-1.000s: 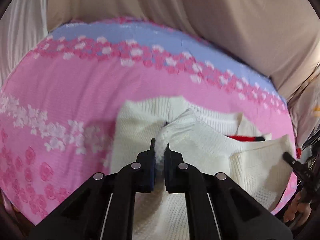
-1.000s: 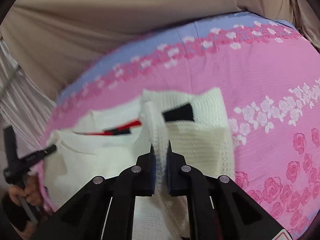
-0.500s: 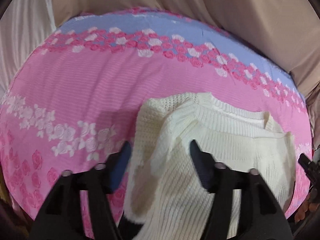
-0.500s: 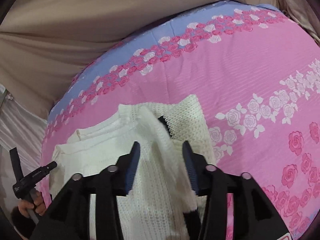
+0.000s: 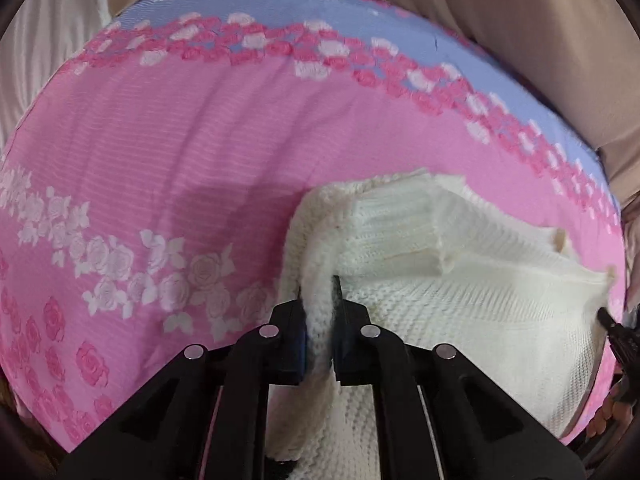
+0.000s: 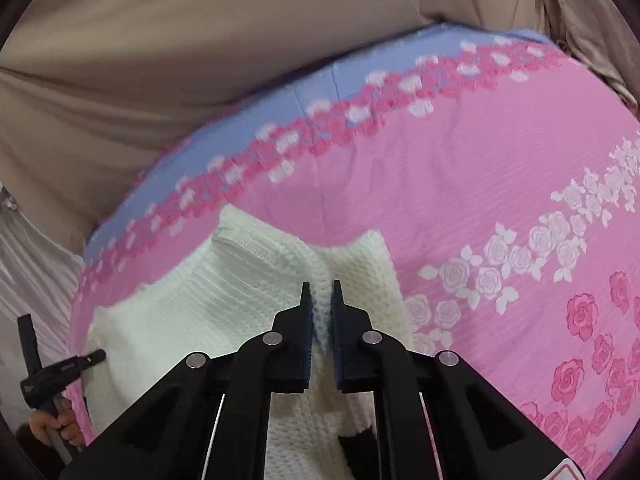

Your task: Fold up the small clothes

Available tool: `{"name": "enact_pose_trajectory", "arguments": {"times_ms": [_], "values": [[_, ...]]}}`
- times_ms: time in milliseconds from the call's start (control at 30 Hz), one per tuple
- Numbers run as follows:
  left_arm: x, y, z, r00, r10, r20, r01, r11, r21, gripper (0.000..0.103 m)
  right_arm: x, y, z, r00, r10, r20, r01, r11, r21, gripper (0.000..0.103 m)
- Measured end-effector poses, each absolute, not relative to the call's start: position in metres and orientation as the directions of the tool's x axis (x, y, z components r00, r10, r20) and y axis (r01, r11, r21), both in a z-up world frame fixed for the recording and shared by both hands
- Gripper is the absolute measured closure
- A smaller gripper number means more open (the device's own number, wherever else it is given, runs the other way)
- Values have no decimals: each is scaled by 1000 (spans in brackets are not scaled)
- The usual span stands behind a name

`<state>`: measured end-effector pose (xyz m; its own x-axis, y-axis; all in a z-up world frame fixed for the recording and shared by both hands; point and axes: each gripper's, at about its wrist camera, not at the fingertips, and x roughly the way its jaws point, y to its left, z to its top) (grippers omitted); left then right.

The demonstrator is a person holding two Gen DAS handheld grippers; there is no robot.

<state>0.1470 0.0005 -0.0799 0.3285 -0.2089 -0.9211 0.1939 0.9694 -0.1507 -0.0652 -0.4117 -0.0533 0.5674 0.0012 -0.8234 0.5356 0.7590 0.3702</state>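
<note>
One white knitted sweater (image 5: 460,280) lies on one pink flowered sheet (image 5: 160,152); two black grippers are counted, the left gripper (image 5: 318,292) and the right gripper (image 6: 319,288), each with two fingers pinching a ridge of knit; one beige curtain (image 6: 160,60) hangs behind; one hand (image 6: 56,420) shows at the edge of the right wrist view.

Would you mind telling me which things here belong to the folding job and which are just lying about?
Belongs to the job:
- white knit sweater, partly folded
- left gripper, shut on a ridge of the knit
- right gripper, shut on another ridge of it

Just there:
- pink rose-print bedsheet under the sweater
- beige fabric backdrop behind
</note>
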Motion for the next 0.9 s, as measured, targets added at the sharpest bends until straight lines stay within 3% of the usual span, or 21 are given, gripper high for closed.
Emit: {"name": "enact_pose_trajectory", "arguments": {"times_ms": [67,167,233,333,433,533,567,633,667,700,767,800,867,900], "values": [[147,-4,-76,339,-190,-921,207,970,-124,92,-56,-418,-85,484,51,-873,553,756,351,97],[140,8,-56,335,-237,-912,183,966,-184,89,-70,-417,-59,542,3,-840,595,705,386,86],[122,14,-31,402,-213,-891,185,971,-149,87,-81,-407,-33,582,-61,-811,590,718,370,84],[93,-1,-9,418,-265,-869,245,954,-173,80,-77,-359,-6,610,-1,-792,443,829,340,84],[67,-40,-22,339,-322,-884,325,922,-211,73,-55,-273,-9,558,180,-810,226,906,357,84],[56,-58,-58,302,-231,-925,359,926,-114,73,-36,-194,-40,455,304,-837,39,932,360,88],[59,-50,-67,303,-195,-933,337,938,-86,73,-32,-182,-54,407,309,-860,8,940,342,94],[68,-17,-74,294,-202,-934,277,954,-119,73,-41,-204,-68,388,264,-883,67,948,312,97],[72,0,-74,294,-219,-930,248,958,-147,77,-53,-226,-71,402,251,-880,126,937,325,102],[76,12,-76,287,-240,-927,237,956,-174,90,-68,-257,-74,424,251,-870,209,908,364,103],[81,27,-76,271,-273,-923,220,951,-216,94,-105,-317,-76,468,218,-857,386,822,419,103],[82,30,-75,270,-288,-919,212,949,-235,94,-124,-346,-76,458,134,-879,480,795,372,103],[83,25,-65,285,-279,-917,203,953,-226,92,-144,-378,-71,486,134,-864,536,735,416,103],[86,22,-58,311,-278,-909,201,954,-223,81,-148,-384,-64,467,72,-881,573,734,364,103]]}}
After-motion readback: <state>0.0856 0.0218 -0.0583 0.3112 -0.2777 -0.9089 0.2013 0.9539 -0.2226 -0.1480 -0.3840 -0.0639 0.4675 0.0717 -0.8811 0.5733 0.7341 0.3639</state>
